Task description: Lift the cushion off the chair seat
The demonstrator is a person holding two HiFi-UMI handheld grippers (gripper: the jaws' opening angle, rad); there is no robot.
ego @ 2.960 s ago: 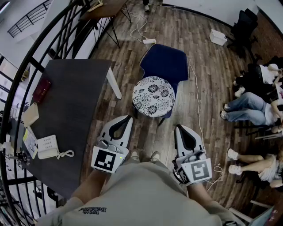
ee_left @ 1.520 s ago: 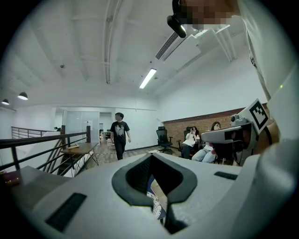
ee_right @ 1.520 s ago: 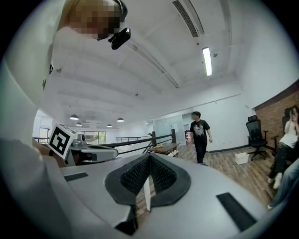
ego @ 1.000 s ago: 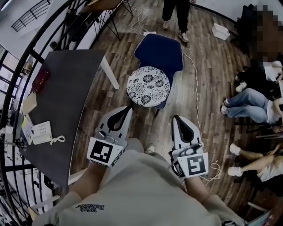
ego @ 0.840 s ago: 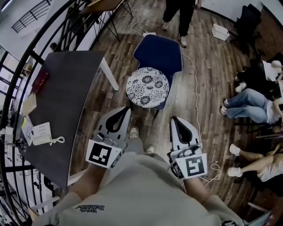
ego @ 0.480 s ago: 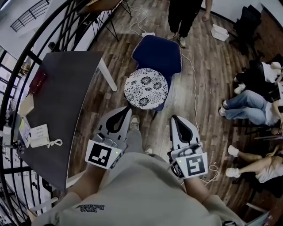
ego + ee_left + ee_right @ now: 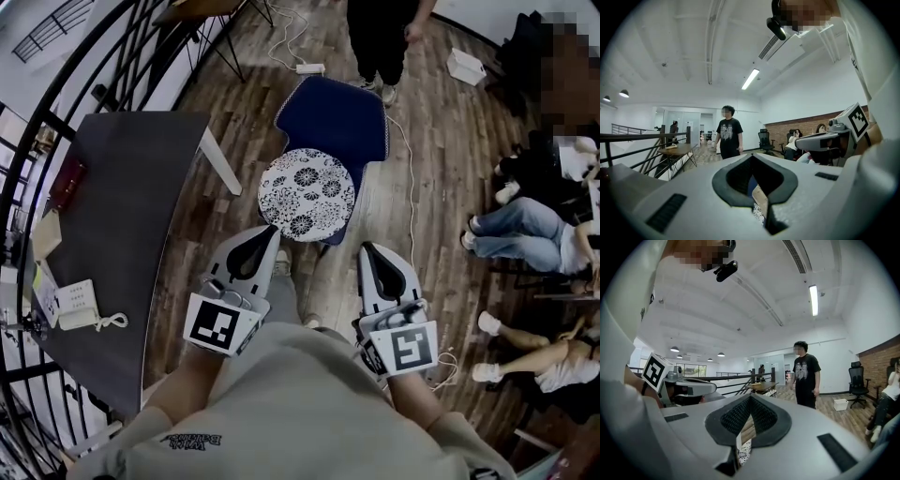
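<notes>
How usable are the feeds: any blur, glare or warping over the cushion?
Head view: sharp, evenly lit, heavy fisheye bending at edges, cushion clear. Left gripper view: own jaws block the lower half, ceiling light bright without washout. Right gripper view: the same, cushion only a sliver through the jaws.

This was an open-plan office, apparently on an upper level. In the head view a wood-plank floor (image 7: 450, 141) ran throughout, with a dark desk (image 7: 131, 206) at the left carrying a desk phone (image 7: 80, 309). A black metal railing (image 7: 66, 94) curved along the upper left edge. A power strip (image 7: 310, 68) with its cable lay on the floor at top centre, and seated people (image 7: 525, 225) lined the right edge. In the left gripper view a black swivel chair (image 7: 765, 139) stood before a brick wall (image 7: 811, 127) at centre right, under a ceiling strip light (image 7: 749, 78).
</notes>
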